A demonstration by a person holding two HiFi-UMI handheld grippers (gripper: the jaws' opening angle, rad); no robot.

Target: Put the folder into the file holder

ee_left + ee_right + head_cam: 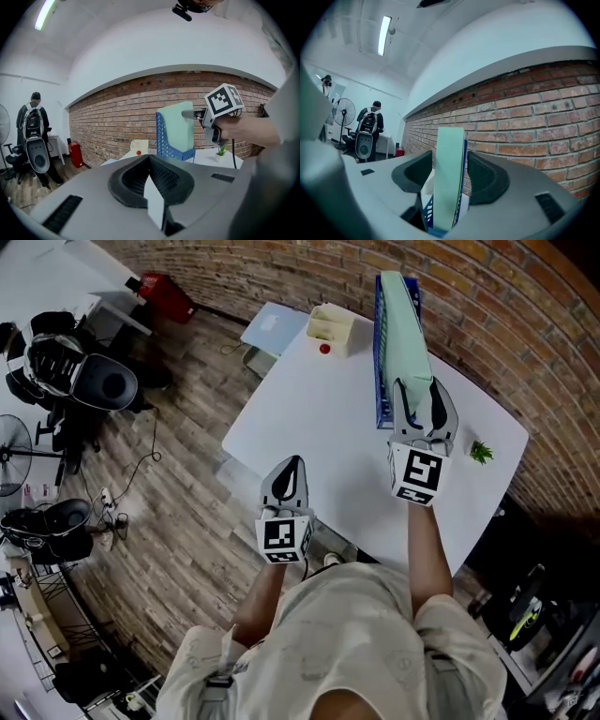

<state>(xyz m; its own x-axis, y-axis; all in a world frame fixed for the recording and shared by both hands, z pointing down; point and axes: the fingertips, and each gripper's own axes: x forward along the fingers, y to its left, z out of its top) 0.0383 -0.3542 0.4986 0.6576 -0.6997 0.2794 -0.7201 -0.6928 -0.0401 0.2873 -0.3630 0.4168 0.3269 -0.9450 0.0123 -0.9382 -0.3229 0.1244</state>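
Right gripper (450, 174): jaws wide apart, green folder (449, 178) standing edge-on between them with a gap at each pad, so no grip. The folder's lower end is cut off by the gripper body. The folder sits upright in the blue file holder (381, 367). Only a sliver of blue mesh shows beside it in the right gripper view. In the head view the gripper covers the near end of both holder and folder.

Left gripper (150, 161): jaws closed together, nothing between them, held over the near table edge, well apart from the holder.

White table (319, 423). A cream box (330, 326) sits at the far edge, contents hard to make out, with a small red thing (324, 349) just beside it. A small green plant (481, 452) is right of the right gripper, its pot hidden from above.
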